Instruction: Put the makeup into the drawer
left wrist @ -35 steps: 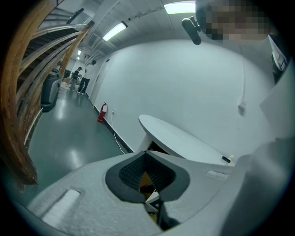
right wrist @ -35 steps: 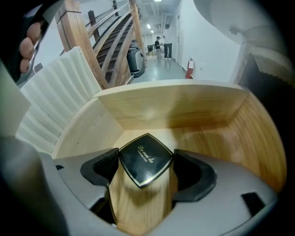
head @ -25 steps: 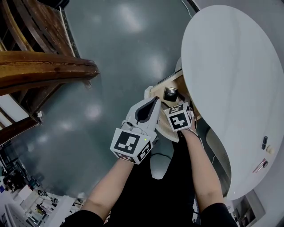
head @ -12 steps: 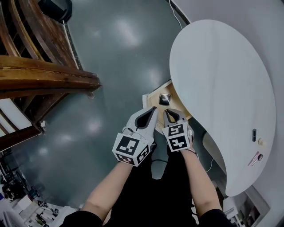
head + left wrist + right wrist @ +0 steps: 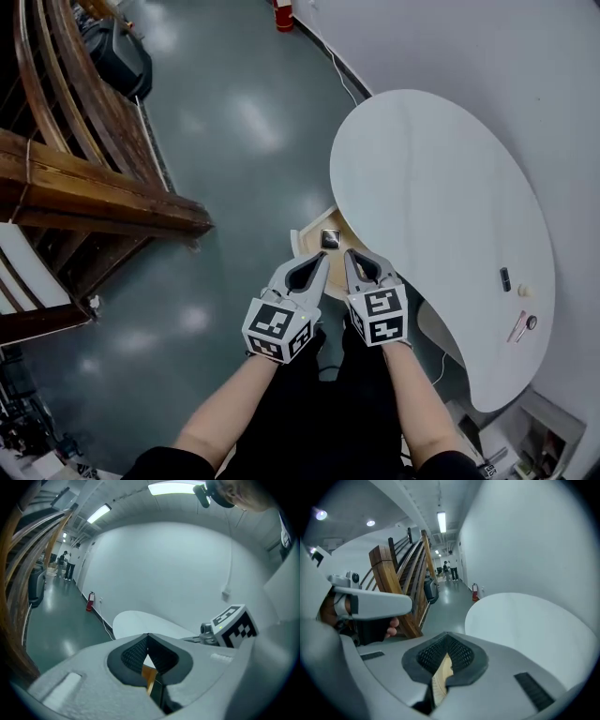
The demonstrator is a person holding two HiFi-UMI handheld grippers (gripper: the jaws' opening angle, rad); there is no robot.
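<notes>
A black square makeup compact [image 5: 329, 239] lies in the open light-wood drawer [image 5: 300, 242] under the left edge of the white table [image 5: 431, 206]. Both grippers hover side by side above and just short of the drawer, apart from it. My left gripper [image 5: 322, 258] is shut with nothing in it, and its pads meet at the tips in the left gripper view [image 5: 148, 635]. My right gripper [image 5: 349, 255] is shut and empty too, and its closed tips show in the right gripper view [image 5: 446, 635]. Through each gripper's jaw gap a sliver of the drawer's wood shows.
Small items lie near the table's far right edge: a dark stick [image 5: 504, 278], a pale round piece [image 5: 523, 291] and a pinkish one [image 5: 517, 326]. A wooden staircase [image 5: 84, 187] fills the left. A black bag [image 5: 117, 56] and a red fire extinguisher [image 5: 282, 14] stand on the grey floor.
Both grippers have lifted up and away from the drawer, the right one coming out of it. The compact stays inside. More of the table and floor has come into view.
</notes>
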